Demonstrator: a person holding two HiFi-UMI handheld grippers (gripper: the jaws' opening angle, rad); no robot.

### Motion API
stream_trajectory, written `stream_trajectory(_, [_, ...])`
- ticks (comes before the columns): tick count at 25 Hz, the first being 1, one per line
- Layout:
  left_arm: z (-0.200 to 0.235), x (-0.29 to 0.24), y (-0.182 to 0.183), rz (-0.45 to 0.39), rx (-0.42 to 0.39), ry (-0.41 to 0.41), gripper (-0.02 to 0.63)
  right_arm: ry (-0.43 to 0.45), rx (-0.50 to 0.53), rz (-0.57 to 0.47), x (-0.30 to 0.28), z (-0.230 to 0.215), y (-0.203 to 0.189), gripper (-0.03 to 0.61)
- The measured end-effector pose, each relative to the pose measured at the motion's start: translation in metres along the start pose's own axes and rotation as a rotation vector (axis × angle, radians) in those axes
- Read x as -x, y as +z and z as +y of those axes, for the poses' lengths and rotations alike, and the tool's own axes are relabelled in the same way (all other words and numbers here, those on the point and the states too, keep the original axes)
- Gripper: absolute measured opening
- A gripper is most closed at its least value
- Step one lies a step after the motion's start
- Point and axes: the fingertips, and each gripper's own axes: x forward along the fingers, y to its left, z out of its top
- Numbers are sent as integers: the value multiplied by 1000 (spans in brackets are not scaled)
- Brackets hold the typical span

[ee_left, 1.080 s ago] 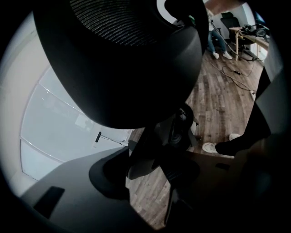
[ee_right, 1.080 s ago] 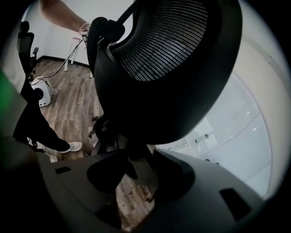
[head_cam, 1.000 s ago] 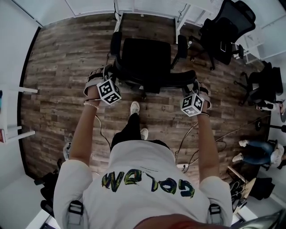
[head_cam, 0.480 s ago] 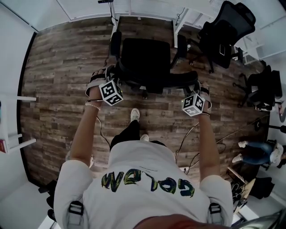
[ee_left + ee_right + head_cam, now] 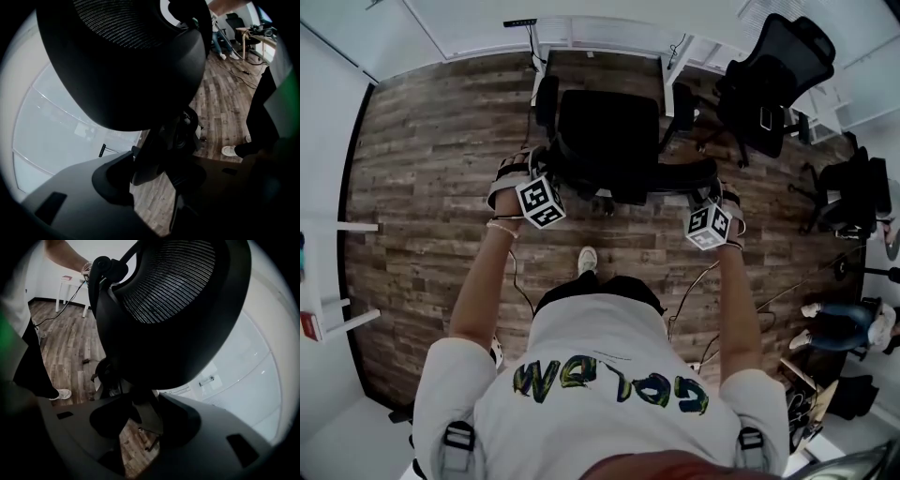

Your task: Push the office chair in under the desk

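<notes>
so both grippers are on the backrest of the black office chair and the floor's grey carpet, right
Not quite: the floor is dark wood planking, not grey carpet, as the head view shows. The rest holds: the left gripper and right gripper are on the backrest of the black office chair.

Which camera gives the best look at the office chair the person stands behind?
The head view: the office chair shows almost whole from above. Each gripper view shows only its mesh backrest up close, filling most of the frame.
</notes>
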Motion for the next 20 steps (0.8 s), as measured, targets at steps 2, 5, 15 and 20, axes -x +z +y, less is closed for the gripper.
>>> stream_trajectory(2, [8,-10,1,0,1,-1,210,-2,-3,5,-10,-7,2,183])
stream_trajectory(5, [21,-23,2,6,7,0,210,-4,-3,0,-25,-18,7,184])
stream_trajectory(15, [64,-69,20,3,11,2,210,1,2,-7,-76,-67,10,184])
stream_trajectory(20, [85,-97,26,3,14,13,210,-2,-8,-1,-104,-89,13,184])
